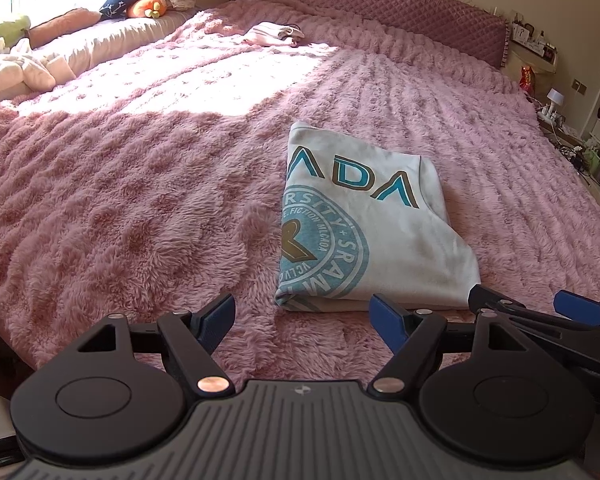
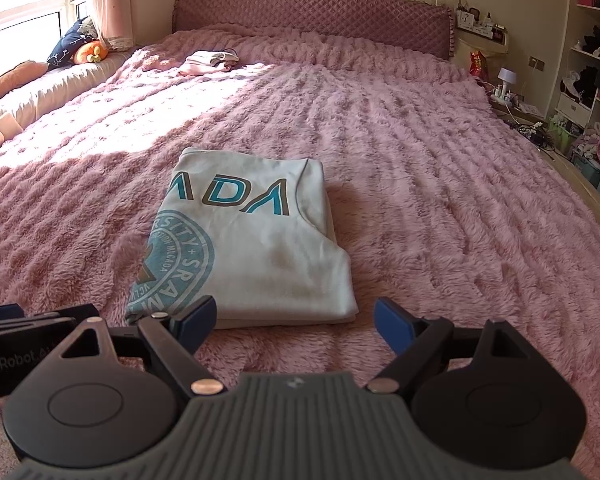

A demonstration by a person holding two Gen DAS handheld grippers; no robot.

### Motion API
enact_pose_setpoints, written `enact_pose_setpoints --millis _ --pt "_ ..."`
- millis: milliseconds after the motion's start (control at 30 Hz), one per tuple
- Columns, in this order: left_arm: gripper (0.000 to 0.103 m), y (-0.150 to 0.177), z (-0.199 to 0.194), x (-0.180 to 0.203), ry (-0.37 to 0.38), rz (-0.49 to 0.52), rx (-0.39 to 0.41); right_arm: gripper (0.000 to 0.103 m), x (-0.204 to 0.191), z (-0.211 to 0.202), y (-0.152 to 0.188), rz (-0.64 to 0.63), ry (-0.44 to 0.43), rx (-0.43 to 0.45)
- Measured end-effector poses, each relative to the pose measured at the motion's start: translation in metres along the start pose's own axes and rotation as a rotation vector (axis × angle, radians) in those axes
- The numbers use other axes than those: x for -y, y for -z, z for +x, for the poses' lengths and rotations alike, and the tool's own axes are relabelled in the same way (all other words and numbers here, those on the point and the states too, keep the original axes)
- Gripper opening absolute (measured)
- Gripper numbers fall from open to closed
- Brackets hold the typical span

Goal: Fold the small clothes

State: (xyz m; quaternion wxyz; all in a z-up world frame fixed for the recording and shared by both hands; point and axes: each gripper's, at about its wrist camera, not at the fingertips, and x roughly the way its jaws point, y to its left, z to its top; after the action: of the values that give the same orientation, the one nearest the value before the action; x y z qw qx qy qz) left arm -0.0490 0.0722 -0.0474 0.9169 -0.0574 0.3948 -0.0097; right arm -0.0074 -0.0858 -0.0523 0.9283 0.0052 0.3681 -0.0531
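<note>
We are holding both grippers low over the near edge of a pink fluffy blanket [image 2: 440, 168], and a folded shirt [image 2: 252, 240] is lying flat on it just ahead of us. The shirt is pale, with teal letters and part of a round teal print showing on top (the rest of the print is tucked under the fold). Our left gripper [image 1: 303, 320] is sitting with its fingers spread wide and holding nothing; the shirt's near edge is lying just beyond its tips, more toward the right finger. Our right gripper [image 2: 295, 319] is likewise standing wide apart and empty, with the shirt's near edge just past its left blue pad [image 2: 198, 317] and the right pad over bare blanket. The two grippers are sitting side by side. Far up the bed, near the quilted headboard [image 2: 312, 16], a small folded pile of clothes [image 2: 210, 62] is resting in the sunlight.
</note>
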Motion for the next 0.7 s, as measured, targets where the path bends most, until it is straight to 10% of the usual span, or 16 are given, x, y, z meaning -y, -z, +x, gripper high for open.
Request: enact_pose_setpoints --millis 700 --pt "0.091 -0.0015 0.0062 0.0036 -0.026 0.018 -0.010 0.082 -0.0009 0.0070 0.0006 0.000 0.012 -0.018"
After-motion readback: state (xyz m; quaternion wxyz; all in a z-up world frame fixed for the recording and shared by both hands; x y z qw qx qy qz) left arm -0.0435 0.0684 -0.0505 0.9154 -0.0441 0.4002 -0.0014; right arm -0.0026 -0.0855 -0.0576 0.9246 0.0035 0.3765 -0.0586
